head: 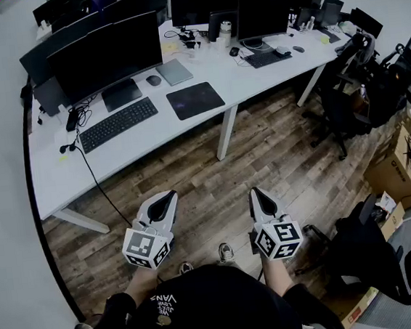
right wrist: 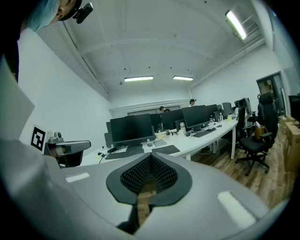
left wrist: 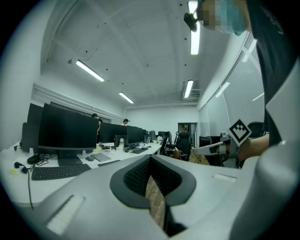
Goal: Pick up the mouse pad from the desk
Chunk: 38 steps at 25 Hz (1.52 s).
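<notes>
A dark mouse pad lies flat on the white desk, right of the black keyboard; it also shows far off in the right gripper view as the mouse pad. My left gripper and right gripper hover over the wooden floor, well short of the desk. Both are shut and hold nothing. In the left gripper view the left gripper points level at the desk row; in its own view the right gripper tilts slightly down.
A large monitor stands behind the keyboard, with a mouse and a grey notebook beside it. A cable hangs off the desk front. Black office chairs and cardboard boxes stand at the right.
</notes>
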{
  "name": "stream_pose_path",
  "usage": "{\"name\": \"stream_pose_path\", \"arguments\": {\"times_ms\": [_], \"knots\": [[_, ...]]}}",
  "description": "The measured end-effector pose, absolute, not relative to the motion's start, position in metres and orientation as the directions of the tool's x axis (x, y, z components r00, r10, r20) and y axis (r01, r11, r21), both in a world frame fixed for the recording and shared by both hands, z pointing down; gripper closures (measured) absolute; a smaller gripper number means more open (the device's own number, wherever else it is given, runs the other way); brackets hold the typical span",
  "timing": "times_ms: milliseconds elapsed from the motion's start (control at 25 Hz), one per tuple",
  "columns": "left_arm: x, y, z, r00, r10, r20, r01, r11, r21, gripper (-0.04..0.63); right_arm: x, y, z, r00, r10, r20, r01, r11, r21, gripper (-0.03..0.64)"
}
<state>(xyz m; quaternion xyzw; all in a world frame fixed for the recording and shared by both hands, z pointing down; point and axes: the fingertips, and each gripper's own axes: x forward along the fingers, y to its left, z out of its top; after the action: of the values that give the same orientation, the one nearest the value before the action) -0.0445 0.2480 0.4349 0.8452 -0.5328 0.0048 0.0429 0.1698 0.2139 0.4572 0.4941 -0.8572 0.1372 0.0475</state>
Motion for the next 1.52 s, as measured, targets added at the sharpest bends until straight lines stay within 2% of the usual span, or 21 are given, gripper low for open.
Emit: {"name": "stream_pose_path", "arguments": {"times_ms": [200, 320, 400, 440, 480, 520, 560, 600, 760, 1240, 1520], "knots": [[-0.031, 0.233, 0.434, 0.425, -0.904, 0.039, -0.903, -0.422, 0.076, 0.594, 0.184, 0.194, 0.459, -0.515, -0.829, 0.218, -0.855, 0.476, -0.209, 0.614], [-0.025, 0.225, 0.433, 0.414, -0.910, 0.027, -0.908, -0.411, 0.079, 0.592, 0.189, 0.181, 0.453, -0.539, -0.824, 0.176, -0.837, 0.498, -0.227, 0.614], [-0.020, 0.218, 0.433, 0.406, -0.914, 0.021, -0.910, -0.402, 0.102, 0.561, 0.192, 0.171, 0.450, -0.556, -0.818, 0.145, -0.821, 0.514, -0.248, 0.612], [-0.019, 0.214, 0.434, 0.397, -0.918, 0.024, -0.913, -0.392, 0.117, 0.488, 0.193, 0.165, 0.451, -0.563, -0.814, 0.145, -0.816, 0.519, -0.254, 0.596], [-0.016, 0.210, 0.436, 0.388, -0.921, 0.031, -0.915, -0.381, 0.129, 0.400, 0.193, 0.159, 0.453, -0.568, -0.809, 0.151, -0.813, 0.523, -0.257, 0.488], [-0.014, 0.207, 0.438, 0.381, -0.924, 0.040, -0.918, -0.372, 0.137, 0.384, 0.193, 0.154, 0.455, -0.573, -0.805, 0.157, -0.810, 0.527, -0.257, 0.406], [-0.010, 0.205, 0.441, 0.376, -0.925, 0.049, -0.920, -0.366, 0.142, 0.363, 0.194, 0.149, 0.457, -0.579, -0.799, 0.163, -0.807, 0.532, -0.257, 0.358], [-0.006, 0.202, 0.443, 0.372, -0.926, 0.056, -0.921, -0.361, 0.145, 0.336, 0.194, 0.145, 0.459, -0.589, -0.790, 0.167, -0.800, 0.541, -0.260, 0.324], [0.009, 0.191, 0.450, 0.349, -0.934, 0.071, -0.929, -0.336, 0.153, 0.280, 0.198, 0.127, 0.468, -0.638, -0.747, 0.185, -0.763, 0.584, -0.277, 0.262], [0.012, 0.174, 0.481, 0.213, -0.969, 0.126, -0.960, -0.184, 0.209, 0.245, 0.205, 0.075, 0.491, -0.712, -0.665, 0.225, -0.699, 0.644, -0.309, 0.209], [-0.029, 0.117, 0.481, 0.228, -0.968, 0.109, -0.958, -0.203, 0.204, 0.245, 0.177, 0.024, 0.494, -0.680, -0.695, 0.233, -0.730, 0.612, -0.305, 0.209]]}}
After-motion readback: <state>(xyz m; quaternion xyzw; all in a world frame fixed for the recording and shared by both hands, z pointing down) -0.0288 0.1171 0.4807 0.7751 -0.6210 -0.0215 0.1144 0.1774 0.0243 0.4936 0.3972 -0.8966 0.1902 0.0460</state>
